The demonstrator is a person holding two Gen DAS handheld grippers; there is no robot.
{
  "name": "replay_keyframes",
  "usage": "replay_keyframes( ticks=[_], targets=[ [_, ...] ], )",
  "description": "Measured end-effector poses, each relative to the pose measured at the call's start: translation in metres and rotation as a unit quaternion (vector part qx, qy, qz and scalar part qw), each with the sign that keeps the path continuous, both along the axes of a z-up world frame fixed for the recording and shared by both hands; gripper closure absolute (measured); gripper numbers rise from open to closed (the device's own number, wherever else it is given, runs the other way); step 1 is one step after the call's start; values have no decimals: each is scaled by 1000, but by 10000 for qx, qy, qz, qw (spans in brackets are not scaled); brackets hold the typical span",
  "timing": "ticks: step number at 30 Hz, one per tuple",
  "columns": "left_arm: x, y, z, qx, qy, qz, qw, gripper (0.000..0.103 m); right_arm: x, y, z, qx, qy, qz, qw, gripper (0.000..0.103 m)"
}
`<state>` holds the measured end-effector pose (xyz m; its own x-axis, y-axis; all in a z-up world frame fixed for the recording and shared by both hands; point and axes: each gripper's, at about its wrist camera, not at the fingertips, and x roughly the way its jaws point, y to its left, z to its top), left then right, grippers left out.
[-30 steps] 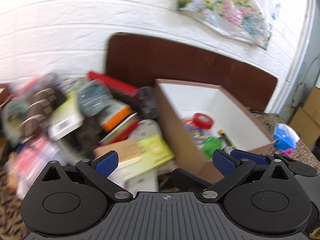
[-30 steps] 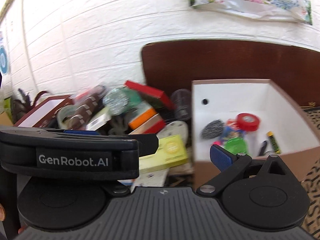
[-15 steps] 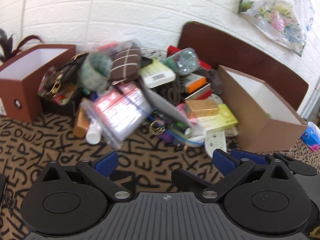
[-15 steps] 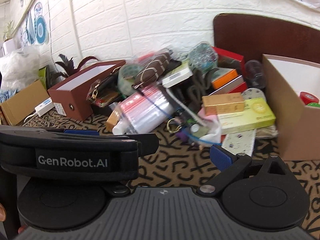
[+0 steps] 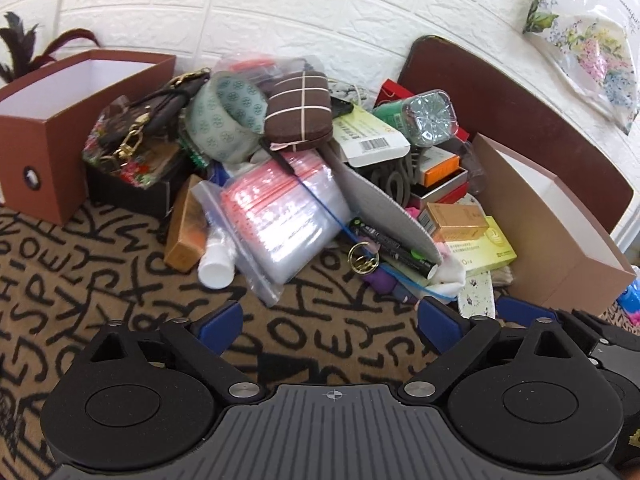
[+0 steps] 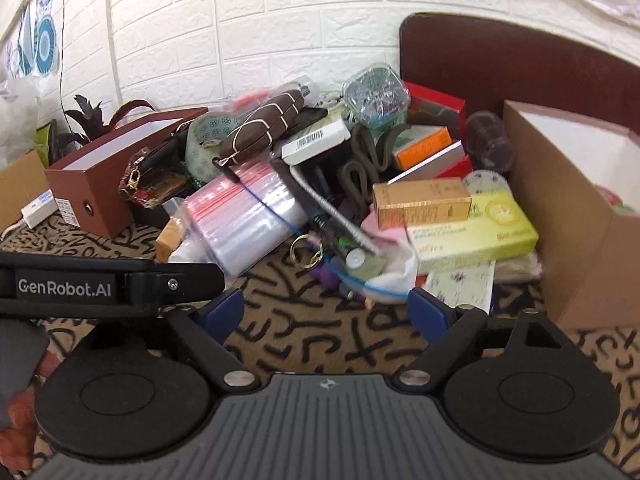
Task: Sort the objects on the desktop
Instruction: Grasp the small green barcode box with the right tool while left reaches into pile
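A pile of mixed objects lies on the patterned cloth: a stack of zip bags point(image 5: 280, 220) point(image 6: 244, 216), a brown pouch point(image 5: 300, 110), a tape roll point(image 5: 226, 120), a gold box point(image 5: 456, 222) point(image 6: 420, 202), a yellow-green box point(image 6: 476, 236), a black marker point(image 5: 394, 248) and a gold key ring point(image 5: 362, 260) point(image 6: 306, 250). My left gripper point(image 5: 330, 320) is open and empty, just short of the pile. My right gripper point(image 6: 326, 312) is open and empty, also in front of the pile.
A brown box point(image 5: 52, 136) point(image 6: 100, 176) with white lining stands at the left. A larger brown box point(image 5: 560, 240) point(image 6: 560, 216) stands at the right. A dark chair back point(image 5: 520, 112) and white brick wall are behind. The left gripper's body point(image 6: 80, 288) shows at the left in the right wrist view.
Both grippers have swung left and pulled back from the right box, now facing the pile from lower down. Both jaws stay open and empty.
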<state>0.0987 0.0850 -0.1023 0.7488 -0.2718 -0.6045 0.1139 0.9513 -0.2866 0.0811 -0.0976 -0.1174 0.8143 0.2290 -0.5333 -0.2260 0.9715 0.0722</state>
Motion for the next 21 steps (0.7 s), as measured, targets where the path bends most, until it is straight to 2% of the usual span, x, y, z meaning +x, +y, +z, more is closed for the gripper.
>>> replay_keyframes(
  ticks=[2, 7, 11, 13, 18, 20, 21],
  targets=[
    [12, -2, -2, -30, 22, -140, 9999, 15, 9, 2, -1, -138, -86, 41, 9999, 21],
    [44, -9, -8, -98, 297, -328, 9990, 40, 38, 4, -11, -303, -18, 104, 9995, 42],
    [60, -17, -11, -96, 251, -332, 9991, 38, 60, -1, -17, -378, -10, 56, 9993, 48],
    [68, -20, -13, -209, 308, -367, 9986, 38, 72, -5, -21, -276, 128, 87, 9995, 57],
    [87, -22, -22, -440, 519, -201, 9975, 28, 93, -14, -31, 122, 376, 165, 9991, 60],
    [91, -22, -26, -549, 632, -226, 9962, 28, 94, -13, -32, 119, 434, 213, 9988, 66],
    [90, -23, -28, -584, 670, -270, 9957, 32, 92, -12, -32, 119, 488, 282, 9983, 72]
  ],
)
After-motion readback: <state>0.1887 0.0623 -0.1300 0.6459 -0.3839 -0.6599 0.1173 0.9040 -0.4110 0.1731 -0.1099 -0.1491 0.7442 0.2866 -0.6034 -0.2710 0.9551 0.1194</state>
